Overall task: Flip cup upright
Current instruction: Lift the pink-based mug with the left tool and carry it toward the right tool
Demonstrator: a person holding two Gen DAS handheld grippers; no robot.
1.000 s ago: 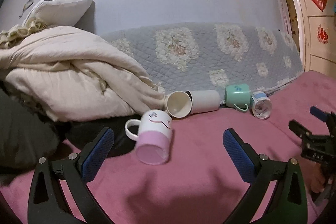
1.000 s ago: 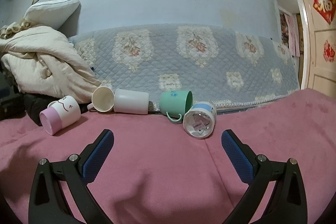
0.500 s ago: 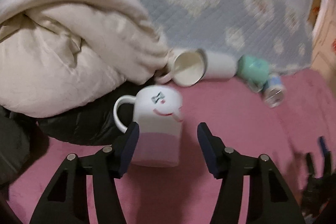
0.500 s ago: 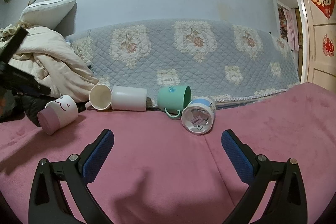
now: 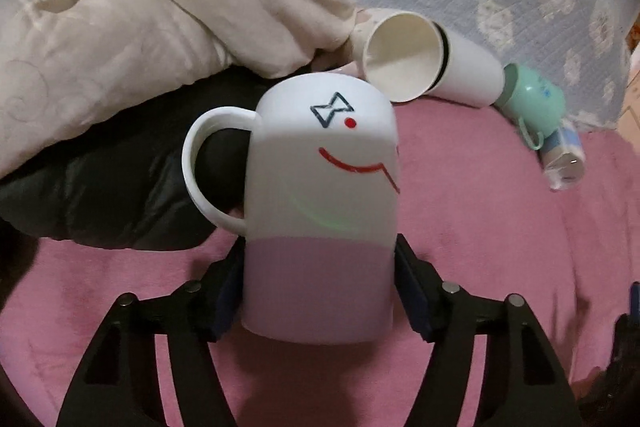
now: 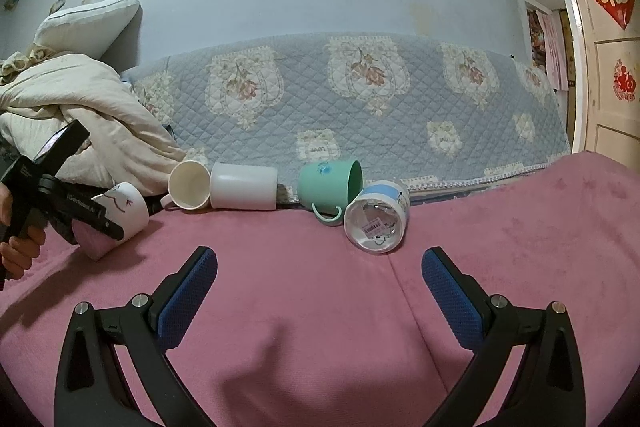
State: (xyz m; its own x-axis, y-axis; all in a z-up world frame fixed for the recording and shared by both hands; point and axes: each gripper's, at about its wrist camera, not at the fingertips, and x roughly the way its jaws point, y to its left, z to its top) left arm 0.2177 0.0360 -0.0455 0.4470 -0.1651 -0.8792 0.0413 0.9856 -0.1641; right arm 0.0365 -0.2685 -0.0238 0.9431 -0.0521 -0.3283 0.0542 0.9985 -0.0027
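A white mug with a pink band and a drawn smiling face (image 5: pixel 320 211) lies tipped on the pink bed cover, handle to the left. My left gripper (image 5: pixel 318 291) is shut on its pink end, one blue pad on each side. The same mug (image 6: pixel 116 217) shows at the left of the right wrist view, with the left gripper (image 6: pixel 86 213) on it. My right gripper (image 6: pixel 320 291) is open and empty above the pink cover, short of the other cups.
Cups lie on their sides in a row: a cream mug (image 6: pixel 188 185), a white cup (image 6: pixel 244 186), a green mug (image 6: pixel 330 187), a blue-banded glass cup (image 6: pixel 378 221). A heap of cream bedding (image 5: pixel 152 7) and a black garment (image 5: pixel 100 187) lie left. A quilted blue wall cover (image 6: pixel 360 99) stands behind.
My left gripper moved forward to the pink-banded mug and closed on its pink end. My right gripper stayed open and barely moved.
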